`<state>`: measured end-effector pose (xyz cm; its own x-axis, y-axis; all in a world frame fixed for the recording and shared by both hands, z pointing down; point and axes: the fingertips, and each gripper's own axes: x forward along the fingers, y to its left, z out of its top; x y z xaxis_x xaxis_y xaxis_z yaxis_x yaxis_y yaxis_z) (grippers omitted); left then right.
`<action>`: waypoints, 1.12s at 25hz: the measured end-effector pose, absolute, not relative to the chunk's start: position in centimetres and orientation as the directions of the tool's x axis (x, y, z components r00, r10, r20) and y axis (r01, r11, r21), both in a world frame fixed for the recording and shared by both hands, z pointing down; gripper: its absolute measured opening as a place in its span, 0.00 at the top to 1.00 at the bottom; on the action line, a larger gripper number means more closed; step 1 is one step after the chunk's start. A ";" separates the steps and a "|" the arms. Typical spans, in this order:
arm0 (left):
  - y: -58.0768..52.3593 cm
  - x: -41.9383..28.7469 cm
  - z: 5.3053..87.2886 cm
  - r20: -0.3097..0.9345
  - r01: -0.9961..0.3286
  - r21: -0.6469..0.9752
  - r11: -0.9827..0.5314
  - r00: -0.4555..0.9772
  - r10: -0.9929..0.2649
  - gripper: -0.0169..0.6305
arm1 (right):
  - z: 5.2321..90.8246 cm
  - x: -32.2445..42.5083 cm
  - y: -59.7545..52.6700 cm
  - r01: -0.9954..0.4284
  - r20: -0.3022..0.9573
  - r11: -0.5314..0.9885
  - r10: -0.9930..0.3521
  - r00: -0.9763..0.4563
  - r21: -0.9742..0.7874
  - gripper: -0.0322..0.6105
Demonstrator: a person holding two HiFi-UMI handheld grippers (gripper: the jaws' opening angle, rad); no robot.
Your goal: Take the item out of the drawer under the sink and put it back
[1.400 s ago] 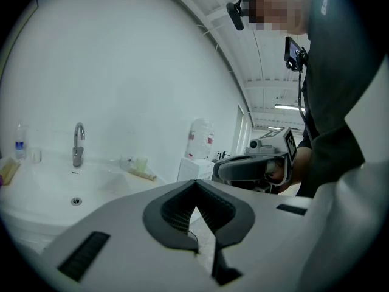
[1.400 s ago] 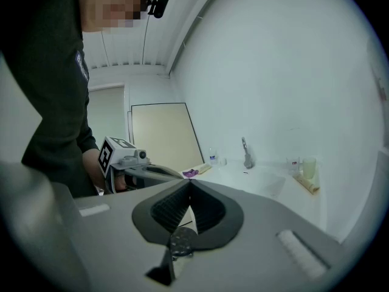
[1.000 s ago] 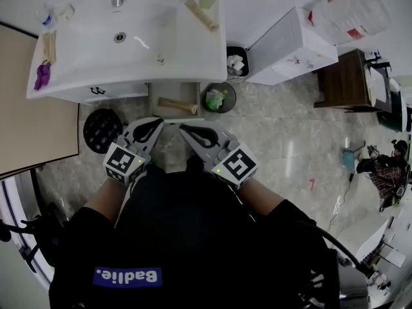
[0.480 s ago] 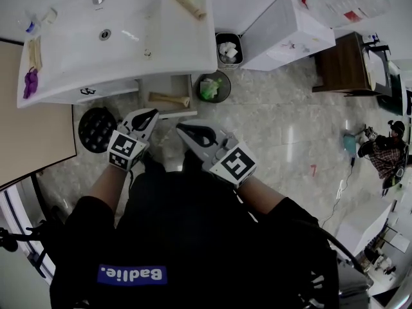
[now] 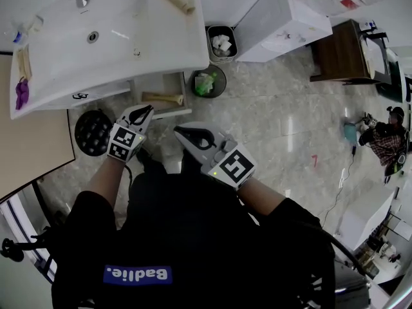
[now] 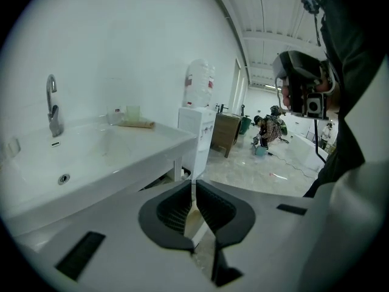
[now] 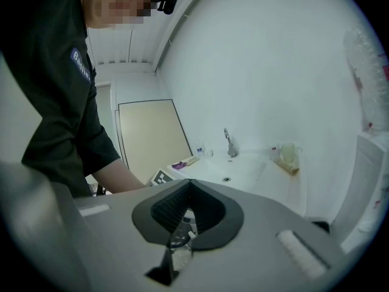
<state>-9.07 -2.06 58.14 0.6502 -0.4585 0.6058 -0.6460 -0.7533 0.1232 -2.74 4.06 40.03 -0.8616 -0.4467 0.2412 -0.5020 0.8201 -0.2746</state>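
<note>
The drawer (image 5: 182, 90) under the white sink (image 5: 109, 37) stands pulled out. A tan stick-shaped item (image 5: 162, 98) lies inside it. My left gripper (image 5: 147, 109) is shut and holds nothing; its tip is at the drawer's front left corner. My right gripper (image 5: 177, 131) is also shut with nothing in it, a little in front of the drawer's front edge. In the left gripper view, the left gripper (image 6: 193, 184) points past the sink (image 6: 91, 157) along the floor. The right gripper view shows the right gripper (image 7: 189, 182) with its jaws together below the sink (image 7: 243, 169).
A black round basket (image 5: 92, 132) sits on the floor left of the drawer. Two bins (image 5: 221, 44) (image 5: 207, 81) stand right of the sink, then a white cabinet (image 5: 283, 24) and a wooden table (image 5: 341, 56). A person (image 5: 383, 140) crouches far right.
The sink and drawer have slid toward the upper left of the view. My left gripper has come closer to the drawer's front left corner. Both grippers have stayed shut.
</note>
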 end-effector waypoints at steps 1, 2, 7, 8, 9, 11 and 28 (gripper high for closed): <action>-2.2 -9.0 58.8 0.616 -0.642 0.120 -0.757 0.646 -0.451 0.96 | 40.1 -2.6 4.0 -0.504 0.241 0.820 -0.449 -0.860 -0.272 0.95; -2.3 -8.9 59.4 0.626 -0.638 0.116 -0.761 0.642 -0.443 0.96 | 40.1 -2.5 3.8 -0.506 0.240 0.819 -0.452 -0.859 -0.270 0.95; -2.6 -8.8 62.5 0.686 -0.615 0.092 -0.783 0.609 -0.398 0.96 | 40.6 -2.1 3.5 -0.514 0.248 0.815 -0.457 -0.854 -0.267 0.95; -2.7 -8.8 63.1 0.697 -0.611 0.088 -0.787 0.602 -0.390 0.96 | 40.7 -2.0 3.4 -0.514 0.248 0.815 -0.457 -0.854 -0.268 0.95; -2.7 -8.9 63.6 0.707 -0.607 0.083 -0.790 0.595 -0.383 0.96 | 40.9 -2.0 3.4 -0.515 0.248 0.814 -0.457 -0.854 -0.270 0.95; -2.9 -9.0 64.6 0.727 -0.600 0.073 -0.797 0.579 -0.369 0.96 | 41.3 -2.1 3.4 -0.514 0.253 0.814 -0.454 -0.854 -0.270 0.95; -4.4 -10.0 72.4 0.864 -0.473 0.015 -0.881 0.449 -0.226 0.82 | 44.5 -2.3 1.5 -0.528 0.286 0.797 -0.454 -0.844 -0.293 0.95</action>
<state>-10.02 -4.40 72.44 0.4490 -0.2262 0.8644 -0.4728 -0.8811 0.0150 -2.35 1.47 44.52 -0.8437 -0.4541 0.2864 -0.5284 0.7967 -0.2934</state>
